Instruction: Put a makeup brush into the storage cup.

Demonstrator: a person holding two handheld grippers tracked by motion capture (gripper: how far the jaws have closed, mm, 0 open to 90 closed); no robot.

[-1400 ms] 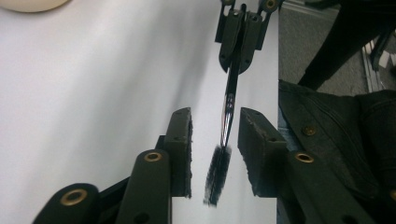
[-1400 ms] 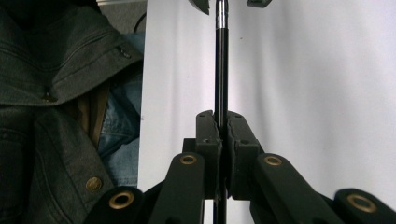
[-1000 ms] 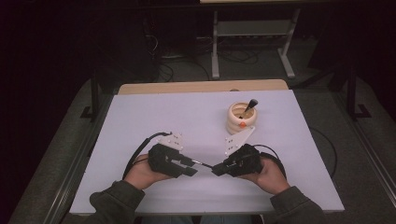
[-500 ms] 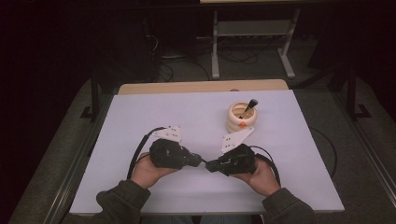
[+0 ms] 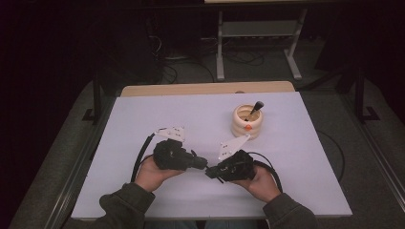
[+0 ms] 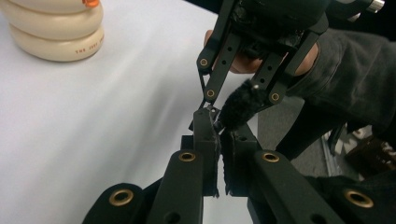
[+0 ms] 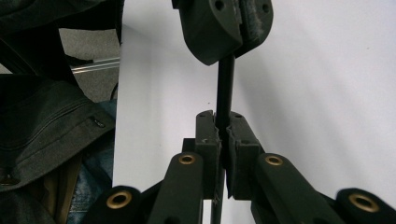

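Meeting Over A Pale Counter

Spreading white beneath a dark room, the counter [image 5: 143, 124] carries a cream ringed holder [image 5: 247, 121]. Both hand-held grippers, left [image 5: 203, 163] and right [image 5: 210, 171], clamp one thin black brush [image 7: 225, 93]; its bristles blur.

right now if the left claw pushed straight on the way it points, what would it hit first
Probably the right claw. The left claw points tip to tip at it, both shut on one thin black brush running between them. The bristle end sits just past the left tips.
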